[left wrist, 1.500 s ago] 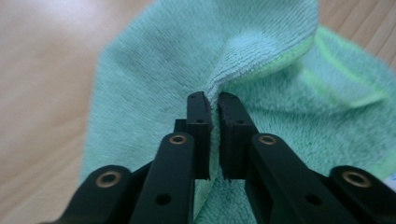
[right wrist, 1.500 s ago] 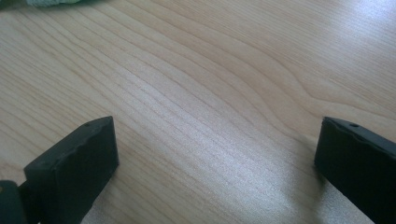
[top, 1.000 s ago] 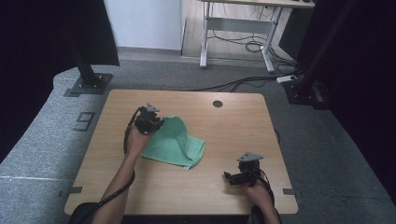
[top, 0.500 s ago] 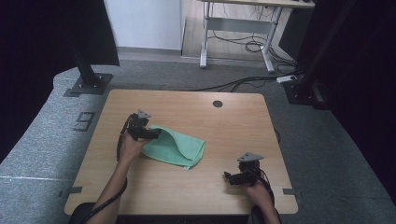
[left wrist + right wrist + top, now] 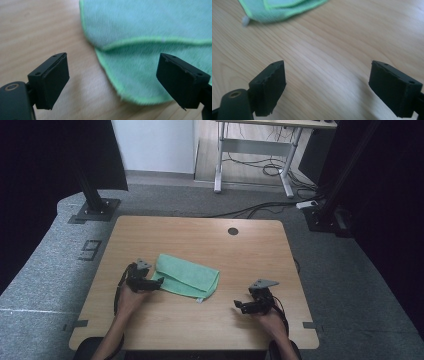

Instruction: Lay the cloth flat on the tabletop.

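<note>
Left gripper view, item one: left gripper (image 5: 113, 82), jaws wide apart, nothing pressed between the pads. They have just been opening; a second ago they were closed on a raised fold of the green cloth (image 5: 155, 47), which peaked above the table in the high view. Rounded folded corner of the cloth now lies on the wood under the gap between the jaws, free of both pads.

Item two: green cloth (image 5: 187, 279), flat on the wooden table (image 5: 200, 235), left of centre, doubled over into a long strip with one layer's hem running along the top face. A small white tag (image 5: 245, 20) sticks out at its near corner. Compared with a second ago: lower, flatter, narrower, and drawn toward the person's left.

Item three: left gripper (image 5: 155, 284) in the high view, at the cloth's left end, touching or just beside the edge; which of the two cannot be told.

Item four: right gripper (image 5: 327, 86), jaws wide but just closing a little, with bare wood between them. In the high view it (image 5: 240, 306) rests near the front edge, well apart from the cloth.

Judgement: one fold appears laid and released. Next grip point likely lies on a short end, for a second fold.
</note>
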### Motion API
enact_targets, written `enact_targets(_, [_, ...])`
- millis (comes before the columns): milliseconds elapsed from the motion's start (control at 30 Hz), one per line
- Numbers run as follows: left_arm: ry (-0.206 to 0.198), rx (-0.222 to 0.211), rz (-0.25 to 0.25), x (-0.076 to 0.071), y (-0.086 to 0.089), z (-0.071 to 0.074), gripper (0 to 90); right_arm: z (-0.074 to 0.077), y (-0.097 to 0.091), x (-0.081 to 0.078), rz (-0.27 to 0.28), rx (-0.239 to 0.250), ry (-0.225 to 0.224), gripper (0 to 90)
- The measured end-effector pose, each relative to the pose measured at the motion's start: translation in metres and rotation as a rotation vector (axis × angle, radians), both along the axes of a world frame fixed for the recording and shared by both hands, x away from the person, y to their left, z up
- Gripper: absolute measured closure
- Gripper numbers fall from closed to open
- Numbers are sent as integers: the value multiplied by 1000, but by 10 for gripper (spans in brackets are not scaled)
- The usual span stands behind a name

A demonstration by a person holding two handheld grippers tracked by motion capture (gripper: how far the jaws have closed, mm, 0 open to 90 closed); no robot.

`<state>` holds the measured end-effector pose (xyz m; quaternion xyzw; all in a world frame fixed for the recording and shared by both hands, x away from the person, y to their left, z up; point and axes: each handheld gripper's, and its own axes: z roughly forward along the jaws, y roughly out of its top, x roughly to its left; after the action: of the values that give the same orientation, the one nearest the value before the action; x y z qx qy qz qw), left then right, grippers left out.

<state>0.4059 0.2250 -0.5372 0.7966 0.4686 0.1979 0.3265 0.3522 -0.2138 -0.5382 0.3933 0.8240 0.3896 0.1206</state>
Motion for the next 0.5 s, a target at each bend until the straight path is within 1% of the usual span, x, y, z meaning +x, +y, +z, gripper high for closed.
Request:
enact_targets(67, [9,16,13,0,0,-5,112,3,8,4,24,12,6,202])
enact_targets(133, [10,38,14,0,-1,-8,112,7,17,8,50,13,2,244])
enact_targets(167, [8,32,15,-1,-2,-9,110,9,22,11,64,16,2,270])
enact_targets(200, [8,32,15,-1,-2,-9,112,9,22,11,64,16,2,270])
enact_targets(233, [10,27,21,-1,-1,-9,112,11,27,14,78,23,1,294])
enact_targets(267, [10,23,27,-1,-1,-9,112,15,37,20,115,30,4,355])
enact_targets(300, [11,20,30,-1,-1,-10,112,16,43,23,131,34,6,377])
enact_targets(367, [14,13,35,-2,-1,-10,120,19,55,28,161,27,7,418])
enact_targets(400, [14,13,35,-2,-1,-10,124,19,55,28,161,27,7,418])
enact_targets(433, [14,13,38,-3,-1,-10,124,21,61,31,174,20,6,435])
enact_targets(467, [14,13,34,-5,-2,-10,132,23,72,37,198,15,9,472])
enact_targets(500, [15,14,35,-6,-3,-10,135,23,77,40,209,12,10,485])
